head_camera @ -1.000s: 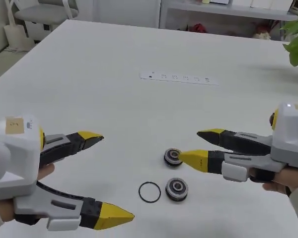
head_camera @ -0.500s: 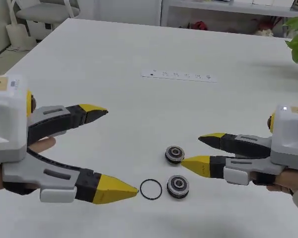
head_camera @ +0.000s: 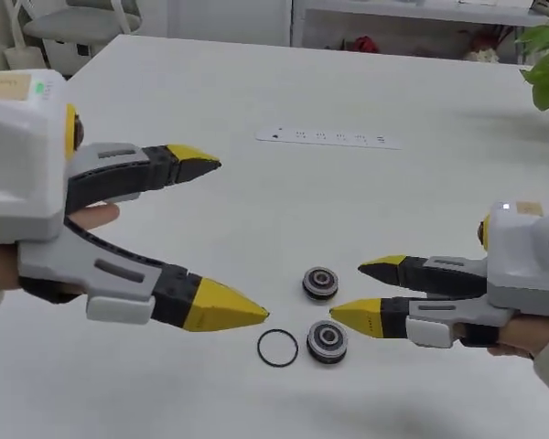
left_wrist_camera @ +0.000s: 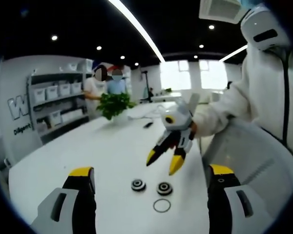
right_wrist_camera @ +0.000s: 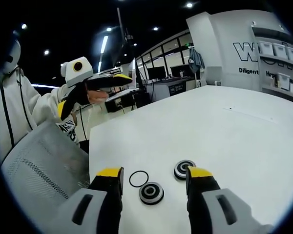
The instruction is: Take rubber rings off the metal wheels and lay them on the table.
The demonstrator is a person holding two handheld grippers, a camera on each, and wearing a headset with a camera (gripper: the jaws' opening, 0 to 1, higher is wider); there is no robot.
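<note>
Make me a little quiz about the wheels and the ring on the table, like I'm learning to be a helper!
1. True or false: the loose rubber ring lies flat on the table, beside a metal wheel.
2. How many metal wheels are on the table?
3. The right gripper is: A) open, holding nothing; B) shut on a wheel; C) shut on the ring.
Key: 1 true. 2 two. 3 A.

Near wheel (head_camera: 328, 340): you see it lying flat, dark rim, metal hub facing up.
Far wheel (head_camera: 320, 283): same look, flat, just beyond the near one.
Ring (head_camera: 277, 347): thin black loop, flat on the table (head_camera: 165, 101), just left of your near wheel, not touching.
</note>
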